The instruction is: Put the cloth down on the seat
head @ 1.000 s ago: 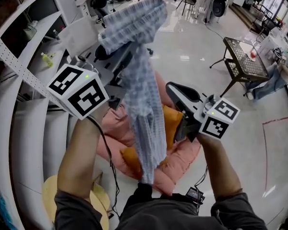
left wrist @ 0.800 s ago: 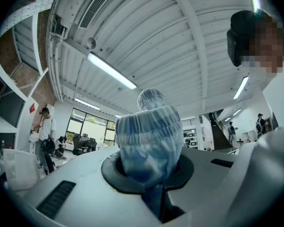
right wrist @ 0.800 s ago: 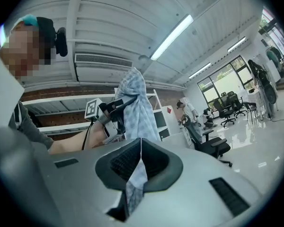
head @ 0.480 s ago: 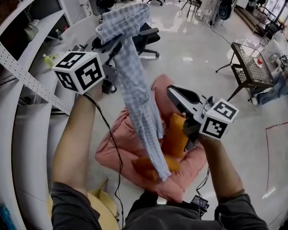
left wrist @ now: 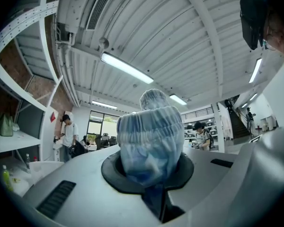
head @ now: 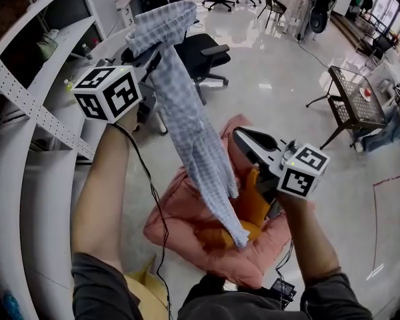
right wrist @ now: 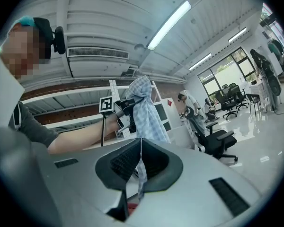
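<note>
Cloth [head: 195, 135] hung from left gripper [head: 150, 57], held high; lower end reached orange cushion [head: 261, 205] on pink seat [head: 177, 215], contact unclear. Step judged: lowering, cloth not yet laid. Next move calls for bringing left gripper down over seat, then letting go. Left jaws clenched on bunched cloth top. Right gripper [head: 241, 136] jaws closed together, empty, beside cloth

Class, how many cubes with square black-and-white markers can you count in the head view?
2. One marker cube sits on the left gripper, upper left, which holds the checked cloth; the other on the right gripper, lower right above the pink seat. None appears hidden.
</note>
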